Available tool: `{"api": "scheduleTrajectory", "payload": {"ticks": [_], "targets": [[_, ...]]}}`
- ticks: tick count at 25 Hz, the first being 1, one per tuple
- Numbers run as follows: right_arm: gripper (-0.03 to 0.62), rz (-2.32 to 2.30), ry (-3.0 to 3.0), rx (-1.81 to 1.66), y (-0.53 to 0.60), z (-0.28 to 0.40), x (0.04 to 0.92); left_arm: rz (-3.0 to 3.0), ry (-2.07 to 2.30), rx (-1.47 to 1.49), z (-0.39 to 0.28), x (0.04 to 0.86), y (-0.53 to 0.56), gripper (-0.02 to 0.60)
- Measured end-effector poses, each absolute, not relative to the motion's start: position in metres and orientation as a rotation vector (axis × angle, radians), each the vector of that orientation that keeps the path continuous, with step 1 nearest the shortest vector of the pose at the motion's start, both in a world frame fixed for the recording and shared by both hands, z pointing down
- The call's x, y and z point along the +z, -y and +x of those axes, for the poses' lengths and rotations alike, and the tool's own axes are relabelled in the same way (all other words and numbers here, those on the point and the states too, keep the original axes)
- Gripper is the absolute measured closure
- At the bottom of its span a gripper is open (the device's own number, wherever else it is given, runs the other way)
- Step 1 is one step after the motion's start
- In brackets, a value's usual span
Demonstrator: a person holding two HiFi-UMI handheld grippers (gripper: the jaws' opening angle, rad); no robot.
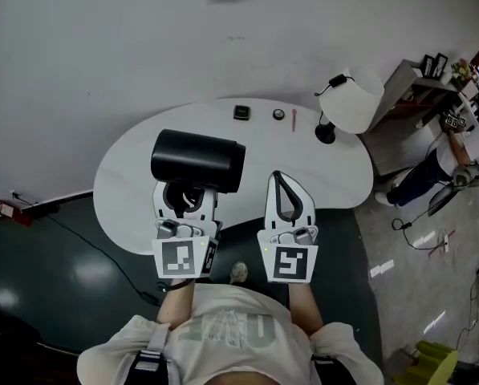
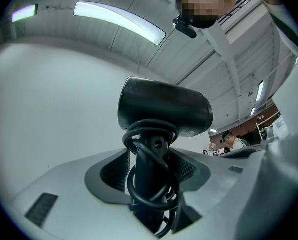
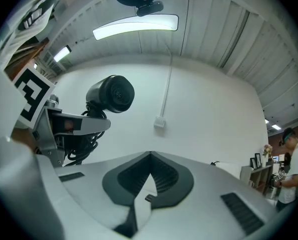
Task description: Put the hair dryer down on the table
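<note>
The black hair dryer is held upright above the near left part of the white table, its barrel lying crosswise. My left gripper is shut on its handle, round which the black cord is wound. In the left gripper view the handle stands between the pads and the barrel sits above them. My right gripper is beside it to the right, shut with nothing in it. The right gripper view has the touching jaw tips low in the middle, and the hair dryer with my left gripper at the left.
At the table's right end is a white lamp on a black base. A small black square thing, a small round thing and a red pen lie along the far edge. A person stands at the far right.
</note>
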State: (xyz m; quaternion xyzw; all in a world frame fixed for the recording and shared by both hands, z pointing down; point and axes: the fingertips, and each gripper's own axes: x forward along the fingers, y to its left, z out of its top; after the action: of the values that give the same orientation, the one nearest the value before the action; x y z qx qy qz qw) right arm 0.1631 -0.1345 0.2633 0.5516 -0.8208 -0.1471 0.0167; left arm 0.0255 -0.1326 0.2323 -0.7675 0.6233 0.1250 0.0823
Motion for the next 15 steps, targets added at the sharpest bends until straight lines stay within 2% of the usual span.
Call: {"api": "scheduleTrajectory", "payload": {"ticks": [8,15], "targets": [[0.591,1.669,2.629,-0.400,0.154,0.165,0.269,-2.314,-1.899,0.318,0.037,0.243,0.148,0.344],[0.591,1.634,2.650,-0.495,0.165,0.151,0.262,-2.271,-1.934,0.312,0.031,0.248,0.164,0.344]]}}
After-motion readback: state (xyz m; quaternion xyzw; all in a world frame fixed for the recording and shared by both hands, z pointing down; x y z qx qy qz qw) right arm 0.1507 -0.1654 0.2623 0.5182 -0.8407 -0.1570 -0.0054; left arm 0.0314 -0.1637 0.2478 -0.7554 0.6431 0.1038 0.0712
